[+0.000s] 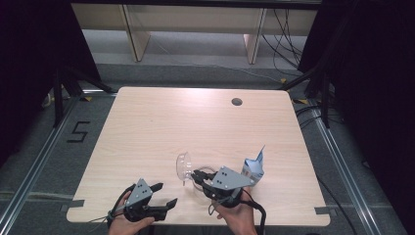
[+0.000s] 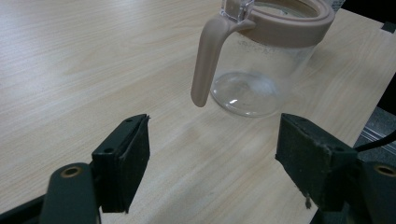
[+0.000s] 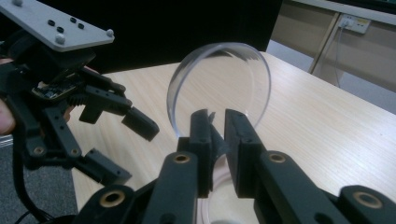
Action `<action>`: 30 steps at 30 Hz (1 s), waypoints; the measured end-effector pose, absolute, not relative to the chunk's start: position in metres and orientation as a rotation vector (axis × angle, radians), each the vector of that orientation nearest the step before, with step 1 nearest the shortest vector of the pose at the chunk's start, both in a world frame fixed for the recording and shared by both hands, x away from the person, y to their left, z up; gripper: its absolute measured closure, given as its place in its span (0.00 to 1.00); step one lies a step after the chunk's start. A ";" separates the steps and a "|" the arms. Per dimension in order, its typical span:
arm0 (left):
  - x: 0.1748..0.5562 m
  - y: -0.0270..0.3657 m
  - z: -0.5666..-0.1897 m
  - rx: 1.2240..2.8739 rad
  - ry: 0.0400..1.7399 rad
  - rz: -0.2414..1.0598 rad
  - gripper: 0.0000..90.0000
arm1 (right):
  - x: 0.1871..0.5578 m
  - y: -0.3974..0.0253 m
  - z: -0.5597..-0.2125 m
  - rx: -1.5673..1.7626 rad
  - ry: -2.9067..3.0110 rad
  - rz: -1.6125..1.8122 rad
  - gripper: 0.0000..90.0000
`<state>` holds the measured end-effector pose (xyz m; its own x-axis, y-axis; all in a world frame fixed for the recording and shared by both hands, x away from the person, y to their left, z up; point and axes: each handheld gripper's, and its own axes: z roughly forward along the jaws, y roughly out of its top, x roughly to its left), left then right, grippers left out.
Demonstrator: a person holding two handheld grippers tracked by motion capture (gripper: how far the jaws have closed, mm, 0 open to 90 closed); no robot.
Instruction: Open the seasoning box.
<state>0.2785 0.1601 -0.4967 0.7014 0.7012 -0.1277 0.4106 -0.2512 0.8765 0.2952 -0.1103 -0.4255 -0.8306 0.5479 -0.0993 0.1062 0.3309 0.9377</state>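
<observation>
A clear glass jug [image 2: 261, 70] with a beige rim and handle stands on the table just beyond my left gripper [image 2: 215, 144], whose jaws are wide open and hold nothing. In the high view the left gripper [image 1: 165, 194] sits near the front edge. My right gripper [image 1: 196, 175] is above the jug and shut on the tab of a clear round lid [image 1: 184, 166]. The lid [image 3: 219, 79] stands on edge, tilted up from the jug's mouth. In the right gripper view the jaws of the right gripper [image 3: 215, 126] pinch that tab, and the open left gripper [image 3: 126, 149] is off to the left.
A blue and white carton [image 1: 253, 169] with its top opened stands right of the right gripper. The wooden table [image 1: 195, 122] has a round cable hole [image 1: 237, 102] near its far edge. Dark curtains and stands flank the table.
</observation>
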 end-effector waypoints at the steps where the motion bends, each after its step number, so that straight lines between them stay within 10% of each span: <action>1: 0.279 0.161 -0.496 1.890 0.856 0.361 0.28 | 0.295 -0.113 -0.426 0.569 2.202 1.510 0.89; 30: 0.279 0.158 -0.499 1.876 0.882 0.346 0.28 | 0.256 -0.250 -0.462 0.719 2.173 1.469 0.78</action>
